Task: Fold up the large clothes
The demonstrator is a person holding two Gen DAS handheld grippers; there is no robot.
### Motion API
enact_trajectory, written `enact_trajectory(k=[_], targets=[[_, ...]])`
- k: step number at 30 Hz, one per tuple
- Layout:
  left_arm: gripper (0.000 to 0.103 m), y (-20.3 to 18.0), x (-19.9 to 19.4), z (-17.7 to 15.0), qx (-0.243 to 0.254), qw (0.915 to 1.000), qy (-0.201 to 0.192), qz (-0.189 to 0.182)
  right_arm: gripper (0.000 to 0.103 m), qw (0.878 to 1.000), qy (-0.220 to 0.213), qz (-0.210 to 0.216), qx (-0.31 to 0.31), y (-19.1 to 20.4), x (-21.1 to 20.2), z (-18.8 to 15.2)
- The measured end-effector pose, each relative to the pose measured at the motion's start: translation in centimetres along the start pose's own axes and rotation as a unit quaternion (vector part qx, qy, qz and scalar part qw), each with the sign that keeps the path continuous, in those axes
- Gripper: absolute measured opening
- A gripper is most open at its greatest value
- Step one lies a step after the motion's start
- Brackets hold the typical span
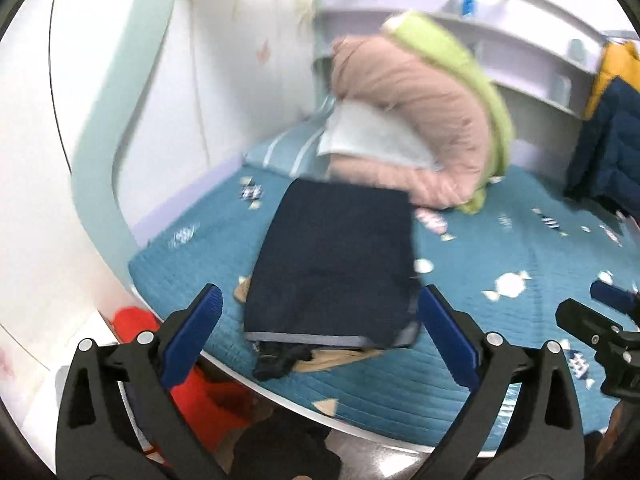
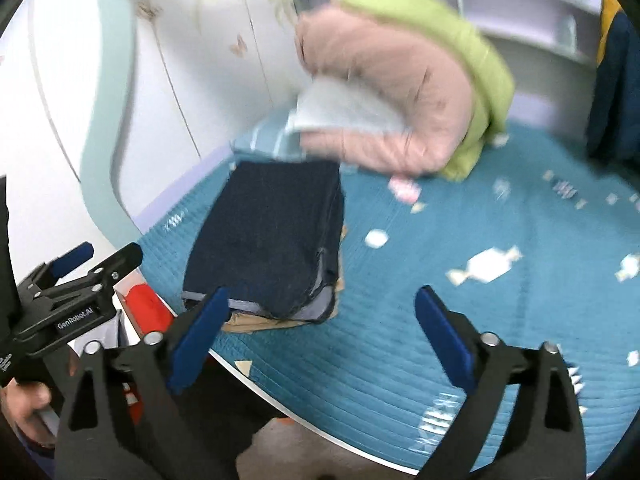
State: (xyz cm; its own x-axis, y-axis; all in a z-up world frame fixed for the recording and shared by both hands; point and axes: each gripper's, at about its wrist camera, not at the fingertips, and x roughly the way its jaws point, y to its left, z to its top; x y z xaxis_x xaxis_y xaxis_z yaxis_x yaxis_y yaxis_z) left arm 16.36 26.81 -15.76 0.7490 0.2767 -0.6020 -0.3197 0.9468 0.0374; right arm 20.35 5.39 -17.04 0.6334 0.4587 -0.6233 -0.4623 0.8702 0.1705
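Observation:
A folded dark navy garment (image 1: 332, 256) lies on the teal patterned bed cover (image 1: 500, 264), on top of a tan garment (image 1: 332, 360) and a black piece at the bed's near edge. It also shows in the right wrist view (image 2: 268, 240). My left gripper (image 1: 320, 320) is open and empty, just in front of the folded pile. My right gripper (image 2: 320, 320) is open and empty, to the right of the pile above the bed cover (image 2: 440, 320). The right gripper shows at the right edge of the left view (image 1: 608, 320).
A rolled pink and green quilt (image 1: 424, 120) with a white pillow (image 1: 368, 136) lies at the back of the bed. A blue and yellow jacket (image 1: 612, 128) hangs at the right. A red item (image 1: 200, 396) sits below the bed edge. White wardrobe doors (image 1: 160, 80) stand left.

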Motion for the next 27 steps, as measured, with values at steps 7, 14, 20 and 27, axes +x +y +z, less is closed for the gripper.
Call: enact_trajectory(k=[7, 14, 20, 27], targets=[[0.098, -4.4, -8.6, 0.1, 0.012, 0.999, -0.03, -0.03, 0.095, 0.996, -0.078, -0.035, -0.031, 0.5, -9.6, -1.7], [0.098, -6.7, -15.8, -0.5, 0.018, 0.9958, -0.076, -0.048, 0.095, 0.99, -0.125, -0.05, -0.03, 0.5, -15.8, -3.0], [0.098, -7.6, -20.1, -0.6, 0.023, 0.9921, -0.117, -0.04, 0.095, 0.985, -0.16, -0.056, -0.033, 0.7, -19.7, -3.5], [0.098, -8.1, -23.3, -0.8, 0.023, 0.9872, -0.154, -0.036, 0.095, 0.979, -0.187, -0.064, -0.037, 0.8, -22.3, -3.6]])
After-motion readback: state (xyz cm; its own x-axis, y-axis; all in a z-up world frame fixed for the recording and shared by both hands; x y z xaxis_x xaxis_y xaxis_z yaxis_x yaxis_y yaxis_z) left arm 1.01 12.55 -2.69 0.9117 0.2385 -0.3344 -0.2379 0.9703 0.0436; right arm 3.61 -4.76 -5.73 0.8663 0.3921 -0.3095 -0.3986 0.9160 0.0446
